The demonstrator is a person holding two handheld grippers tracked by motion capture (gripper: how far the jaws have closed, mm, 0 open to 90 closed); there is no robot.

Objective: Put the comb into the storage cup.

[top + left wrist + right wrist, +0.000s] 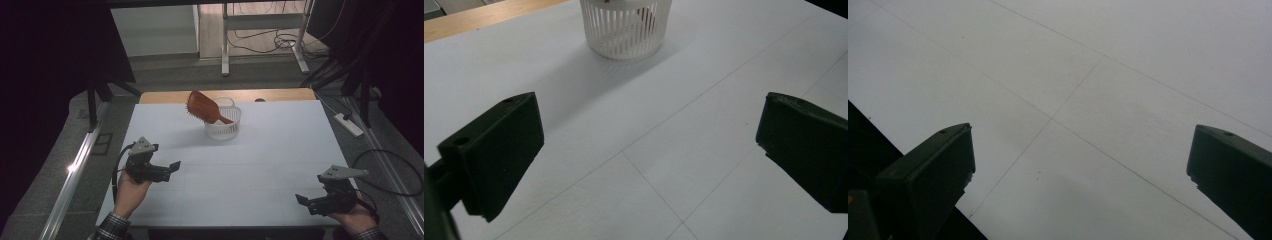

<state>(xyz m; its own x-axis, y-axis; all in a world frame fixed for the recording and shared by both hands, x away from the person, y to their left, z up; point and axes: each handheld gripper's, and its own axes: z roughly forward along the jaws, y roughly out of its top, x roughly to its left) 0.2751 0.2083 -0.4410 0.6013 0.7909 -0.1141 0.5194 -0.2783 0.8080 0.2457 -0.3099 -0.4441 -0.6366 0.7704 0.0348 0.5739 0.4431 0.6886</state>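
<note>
A brown hairbrush (202, 107) leans handle-down in a white slatted basket (222, 128) at the far middle of the white table (270, 150). The same basket (626, 27) stands ahead in the left gripper view. My left gripper (172, 167) hovers at the near left, jaws wide apart with nothing between them (649, 160). My right gripper (301, 200) sits at the near right corner, also open and empty, over bare table (1080, 170). Both are well short of the basket.
A wooden strip (270, 94) runs along the table's far edge. Beyond it stand white desk legs (225, 45) and floor cables (270, 42). A power strip (349, 124) lies on the floor to the right, and a metal rail (75, 170) runs along the left.
</note>
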